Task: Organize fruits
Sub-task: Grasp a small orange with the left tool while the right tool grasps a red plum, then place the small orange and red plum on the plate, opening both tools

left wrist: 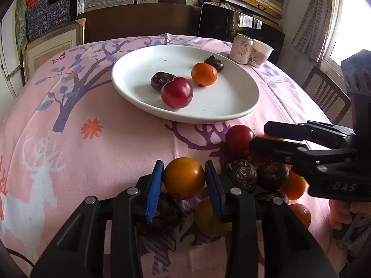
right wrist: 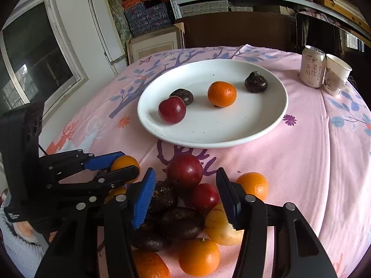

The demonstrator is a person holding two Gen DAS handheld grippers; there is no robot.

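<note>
1. A round table wears a pink cloth [right wrist: 301,162] with purple trees and a white deer. Shelves full of boxes [right wrist: 148,16] stand behind it.
2. The left gripper [left wrist: 183,178] is squeezed tight on a yellow-orange fruit [left wrist: 183,178]. Both blue pads [left wrist: 155,192] press its sides. It is at the near left edge of the fruit pile.
3. The right gripper [right wrist: 185,199] has its two fingers wide apart. It hangs over the fruit pile [right wrist: 185,208] and holds nothing.
4. The pile sits on the cloth, just in front of the plate. It has red plums [right wrist: 184,171], dark brown round fruits [right wrist: 180,222], small oranges [right wrist: 199,256] and a pale yellow fruit [right wrist: 220,227], all touching.
5. The white plate [right wrist: 231,134] is past the pile, in the middle of the table. On it are one red plum [right wrist: 172,110] touching a dark fruit [right wrist: 182,96], one orange [right wrist: 222,93], and one more dark fruit [right wrist: 255,82].
6. A can [right wrist: 311,66] and a paper cup [right wrist: 336,74] stand side by side at the far right edge.
</note>
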